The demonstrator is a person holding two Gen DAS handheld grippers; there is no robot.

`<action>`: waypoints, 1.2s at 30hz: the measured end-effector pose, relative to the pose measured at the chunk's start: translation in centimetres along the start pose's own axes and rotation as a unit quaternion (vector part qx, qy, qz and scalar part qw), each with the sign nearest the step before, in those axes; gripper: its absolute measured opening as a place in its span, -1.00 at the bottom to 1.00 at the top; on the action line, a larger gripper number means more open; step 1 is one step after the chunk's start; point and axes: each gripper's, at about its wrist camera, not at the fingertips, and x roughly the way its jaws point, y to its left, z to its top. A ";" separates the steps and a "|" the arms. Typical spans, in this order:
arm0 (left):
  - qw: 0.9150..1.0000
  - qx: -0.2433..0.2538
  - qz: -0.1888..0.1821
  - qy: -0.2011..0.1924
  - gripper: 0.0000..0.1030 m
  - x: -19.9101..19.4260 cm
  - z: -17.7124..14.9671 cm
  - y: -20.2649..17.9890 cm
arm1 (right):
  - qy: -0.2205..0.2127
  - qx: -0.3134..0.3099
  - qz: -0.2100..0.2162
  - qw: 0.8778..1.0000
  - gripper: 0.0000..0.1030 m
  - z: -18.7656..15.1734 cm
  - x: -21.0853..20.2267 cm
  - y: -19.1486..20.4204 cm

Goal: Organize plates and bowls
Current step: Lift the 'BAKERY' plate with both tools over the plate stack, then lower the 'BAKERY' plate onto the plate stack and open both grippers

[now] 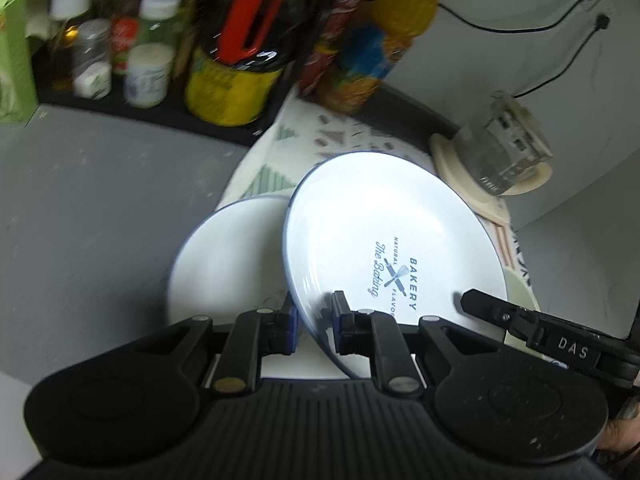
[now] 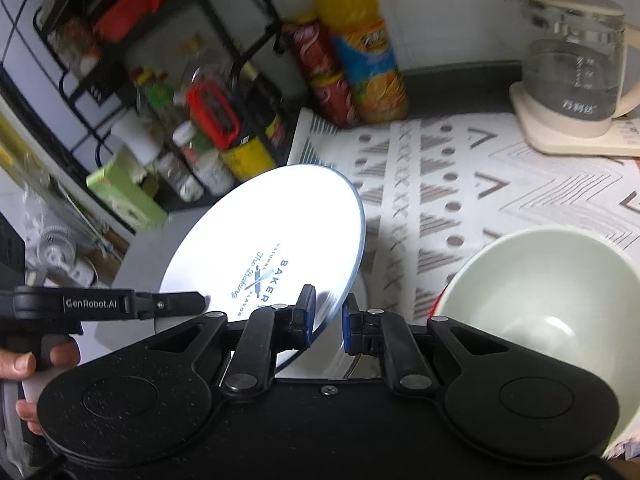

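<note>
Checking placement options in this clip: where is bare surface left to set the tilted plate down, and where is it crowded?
Free: the patterned cloth between the printed plate, the green bowl and the kettle; also the grey counter left of the second plate. Crowded: the black rack of jars and the juice bottle along the back wall.

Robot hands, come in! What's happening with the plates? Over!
Left gripper and right gripper both straddle the bakery plate's rim, plate tilted up. Second plate lies flat beside it. Green bowl sits close on the right.
</note>
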 end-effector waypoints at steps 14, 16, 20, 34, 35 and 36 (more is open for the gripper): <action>0.999 -0.015 0.012 0.036 -0.71 1.8 -2.5 3.9 | 0.055 -0.023 -0.031 0.998 -0.73 -2.7 3.1 2.0; 0.999 -0.014 0.013 0.037 -0.72 2.0 -2.6 4.0 | 0.059 -0.026 -0.037 0.997 -0.73 -2.9 3.4 2.2; 0.999 -0.012 0.017 0.042 -0.71 2.5 -2.7 4.2 | 0.069 -0.032 -0.052 0.996 -0.73 -3.2 4.0 2.7; 0.998 0.007 0.027 0.059 -0.70 4.1 -3.5 3.4 | 0.083 -0.036 -0.096 0.991 -0.68 -4.3 4.6 2.7; 0.998 0.004 0.027 0.059 -0.70 4.2 -3.5 3.5 | 0.083 -0.033 -0.096 0.991 -0.68 -4.3 4.7 2.6; 0.998 0.003 0.027 0.059 -0.70 4.2 -3.4 3.5 | 0.083 -0.029 -0.095 0.992 -0.67 -4.3 4.8 2.5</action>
